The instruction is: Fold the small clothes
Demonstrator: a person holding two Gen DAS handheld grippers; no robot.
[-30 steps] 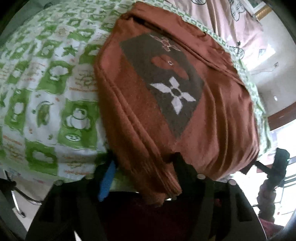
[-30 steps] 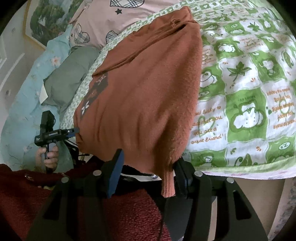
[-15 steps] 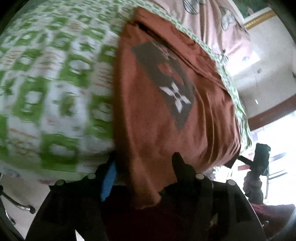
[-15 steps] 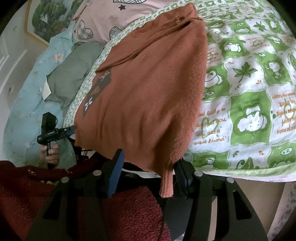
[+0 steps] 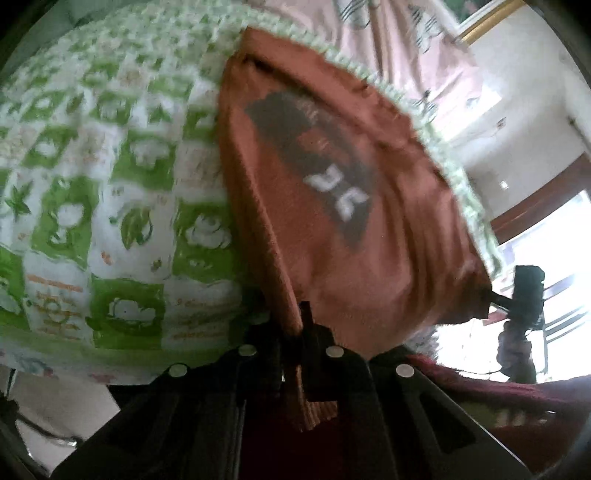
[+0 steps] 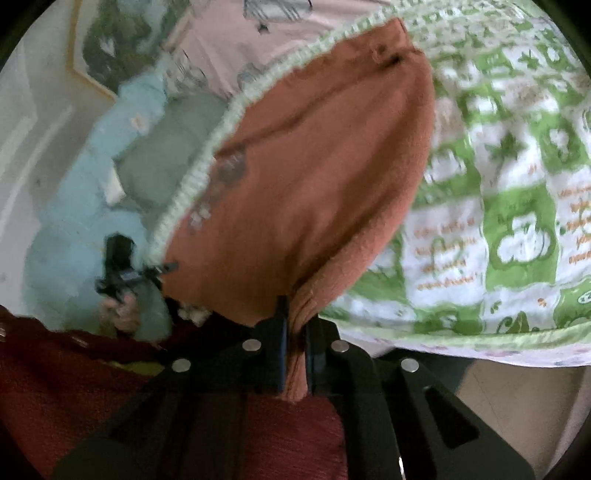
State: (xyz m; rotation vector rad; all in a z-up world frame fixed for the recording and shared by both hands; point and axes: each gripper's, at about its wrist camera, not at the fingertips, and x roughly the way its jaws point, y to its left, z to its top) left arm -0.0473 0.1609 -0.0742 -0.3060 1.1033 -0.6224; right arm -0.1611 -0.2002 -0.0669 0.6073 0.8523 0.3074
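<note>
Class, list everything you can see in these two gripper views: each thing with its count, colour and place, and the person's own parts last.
Sweater: one, rust-brown with dark patch, on bed, near hem pinched.
Bedspread: one, green-and-white check, covering bed.
Pillow: one, pink patterned, far side.
Blanket: one, pale blue, beside bed.
Cushion: one, grey-green, on blanket.
Left gripper: black, shut on hem.
Right gripper: black, shut on hem.
Hand: one, holding left gripper.
Sleeve: dark red, below.

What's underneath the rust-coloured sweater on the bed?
The rust sweater lies on a green-and-white patterned quilt, which shows all around it. Anything between the sweater and the quilt is covered.
</note>
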